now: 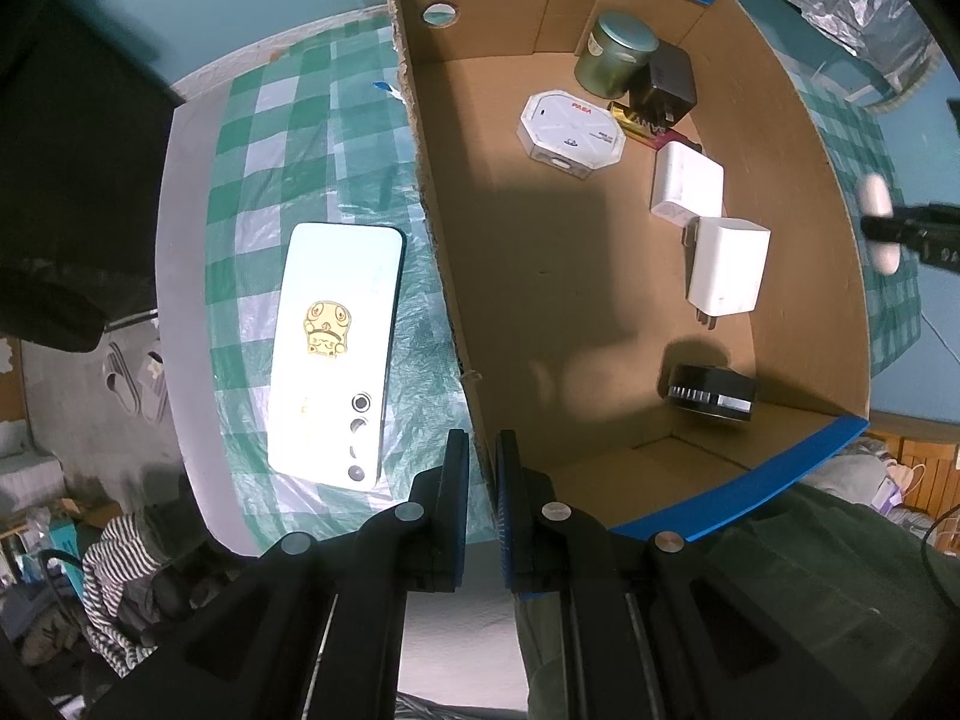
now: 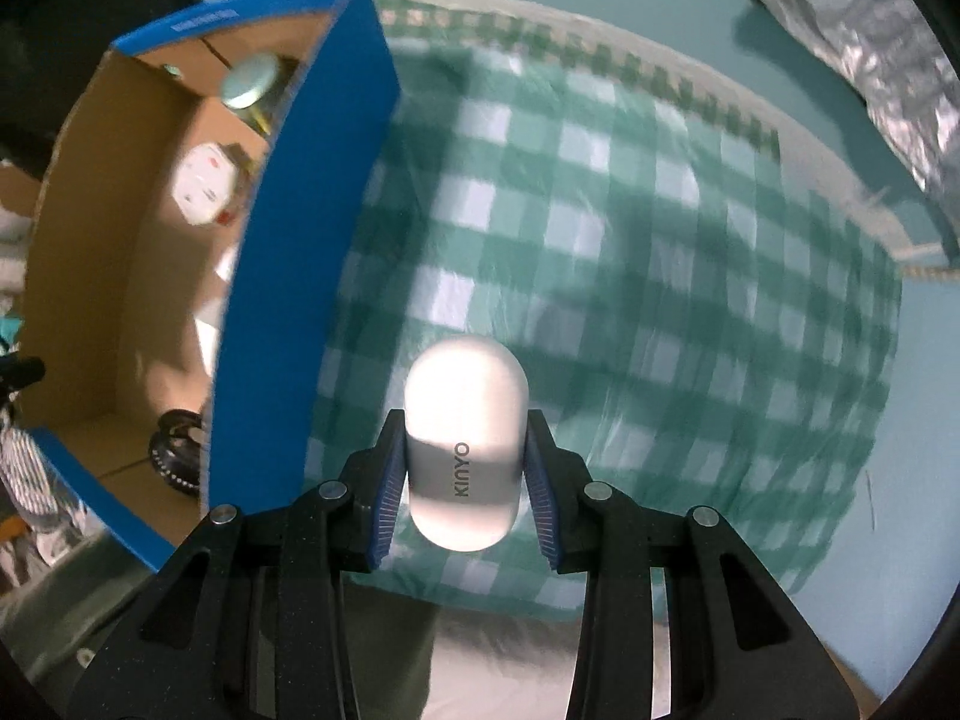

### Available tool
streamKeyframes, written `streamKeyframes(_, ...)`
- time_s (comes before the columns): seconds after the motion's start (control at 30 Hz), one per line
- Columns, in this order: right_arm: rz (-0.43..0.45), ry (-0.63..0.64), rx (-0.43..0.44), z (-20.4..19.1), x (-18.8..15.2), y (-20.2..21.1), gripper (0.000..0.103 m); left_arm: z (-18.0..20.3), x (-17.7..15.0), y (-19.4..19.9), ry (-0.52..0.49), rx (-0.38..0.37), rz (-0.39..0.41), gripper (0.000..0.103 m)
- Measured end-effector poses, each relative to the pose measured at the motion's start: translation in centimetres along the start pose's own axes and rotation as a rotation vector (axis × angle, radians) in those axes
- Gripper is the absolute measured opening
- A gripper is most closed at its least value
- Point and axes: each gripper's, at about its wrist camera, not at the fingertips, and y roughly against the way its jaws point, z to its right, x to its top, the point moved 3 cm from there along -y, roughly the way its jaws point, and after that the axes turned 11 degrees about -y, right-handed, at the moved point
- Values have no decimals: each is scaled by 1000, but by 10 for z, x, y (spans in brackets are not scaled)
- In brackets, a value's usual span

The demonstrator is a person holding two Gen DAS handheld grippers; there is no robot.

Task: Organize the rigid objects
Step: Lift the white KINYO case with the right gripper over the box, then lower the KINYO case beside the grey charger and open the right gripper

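My right gripper is shut on a white pill-shaped KINYO case, held above the green checked cloth, just right of the blue-edged cardboard box. It also shows at the right edge of the left wrist view. My left gripper is nearly shut and empty, straddling the box's near-left wall. A white phone with a yellow sticker lies on the cloth left of the box. Inside the box are a green tin, a white octagonal case, two white chargers, a black charger and a black round item.
The table has a green-and-white checked cloth under clear plastic. Crinkled silver foil lies at the far right. Slippers and clothes lie on the floor to the left, below the table's edge.
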Motion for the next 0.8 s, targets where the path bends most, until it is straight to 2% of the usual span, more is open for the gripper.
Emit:
streamKeyframes(0.6, 74, 255, 27, -73, 40, 41, 36, -2, 1, -3, 26, 8, -1, 9)
streamKeyframes(0.8, 76, 353, 23, -103, 51, 42, 36, -1, 3, -3, 44, 11, 3, 8)
